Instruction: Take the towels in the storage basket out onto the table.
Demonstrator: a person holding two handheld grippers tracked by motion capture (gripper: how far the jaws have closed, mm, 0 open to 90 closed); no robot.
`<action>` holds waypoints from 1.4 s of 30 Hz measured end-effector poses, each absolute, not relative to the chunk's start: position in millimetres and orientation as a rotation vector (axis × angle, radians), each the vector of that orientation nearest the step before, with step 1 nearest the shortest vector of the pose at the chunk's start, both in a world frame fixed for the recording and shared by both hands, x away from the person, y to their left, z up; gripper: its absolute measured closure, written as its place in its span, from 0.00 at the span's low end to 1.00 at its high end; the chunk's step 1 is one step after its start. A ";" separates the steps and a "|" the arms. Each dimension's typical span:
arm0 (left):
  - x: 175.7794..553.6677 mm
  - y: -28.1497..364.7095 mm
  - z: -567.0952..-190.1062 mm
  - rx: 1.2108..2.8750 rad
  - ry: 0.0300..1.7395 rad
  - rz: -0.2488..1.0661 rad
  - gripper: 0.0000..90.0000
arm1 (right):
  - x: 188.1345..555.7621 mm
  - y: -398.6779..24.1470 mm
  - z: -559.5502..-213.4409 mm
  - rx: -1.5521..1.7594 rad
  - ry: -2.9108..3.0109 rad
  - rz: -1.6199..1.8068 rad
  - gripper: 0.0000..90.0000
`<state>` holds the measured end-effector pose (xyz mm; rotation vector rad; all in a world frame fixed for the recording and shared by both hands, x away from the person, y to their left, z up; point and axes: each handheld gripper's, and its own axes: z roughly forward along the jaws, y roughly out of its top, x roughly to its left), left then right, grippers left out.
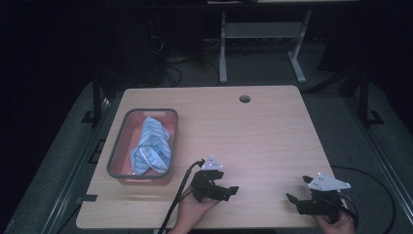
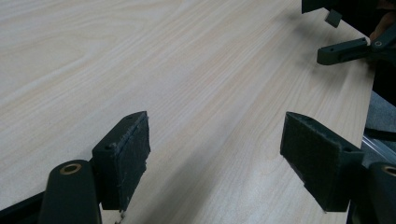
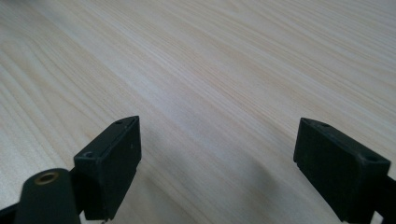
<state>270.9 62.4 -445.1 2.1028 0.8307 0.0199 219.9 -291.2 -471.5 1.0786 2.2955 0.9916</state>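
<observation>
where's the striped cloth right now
In the high view, the striped cloth lies inside the grey bin at the table's left, just beyond the left gripper.

A pale wood-grain table (image 1: 263, 126) is carrying a grey-rimmed bin (image 1: 117, 146) with a pinkish inside. A light blue, white-striped cloth (image 1: 151, 146) is lying in it. The left gripper (image 1: 233, 190) and right gripper (image 1: 291, 198) are showing black, each topped by a grey plate.
</observation>
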 end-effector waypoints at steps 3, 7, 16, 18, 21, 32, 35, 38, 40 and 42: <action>271.8 61.9 -443.8 2.098 0.832 0.030 0.26 | 219.9 -291.1 -471.4 1.068 2.296 0.995 0.16; 272.7 62.3 -441.7 2.099 0.826 0.034 0.26 | 220.1 -291.7 -471.3 1.076 2.293 1.002 0.16; 274.9 59.0 -433.2 2.097 0.823 0.026 0.26 | 220.1 -290.7 -470.5 1.079 2.286 1.001 0.16; 275.1 59.7 -430.6 2.104 0.814 0.016 0.26 | 219.8 -290.4 -470.5 1.082 2.287 1.001 0.16; 275.9 61.5 -422.6 2.093 0.816 -0.011 0.26 | 220.2 -289.9 -470.3 1.081 2.287 1.012 0.16; 293.3 61.3 -401.6 2.110 0.833 -0.023 0.23 | 219.4 -289.2 -469.3 1.078 2.280 1.012 0.16; 300.7 59.8 -394.3 2.119 0.843 -0.028 0.22 | 219.8 -288.4 -469.5 1.082 2.283 1.010 0.16; 306.9 59.1 -388.5 2.117 0.849 -0.029 0.22 | 220.0 -288.2 -469.5 1.085 2.282 1.009 0.16; 310.6 58.3 -385.4 2.117 0.859 -0.024 0.22 | 220.1 -288.2 -469.8 1.082 2.282 1.008 0.16; 315.4 57.8 -382.4 2.124 0.862 -0.019 0.22 | 220.3 -288.1 -469.8 1.085 2.285 1.009 0.16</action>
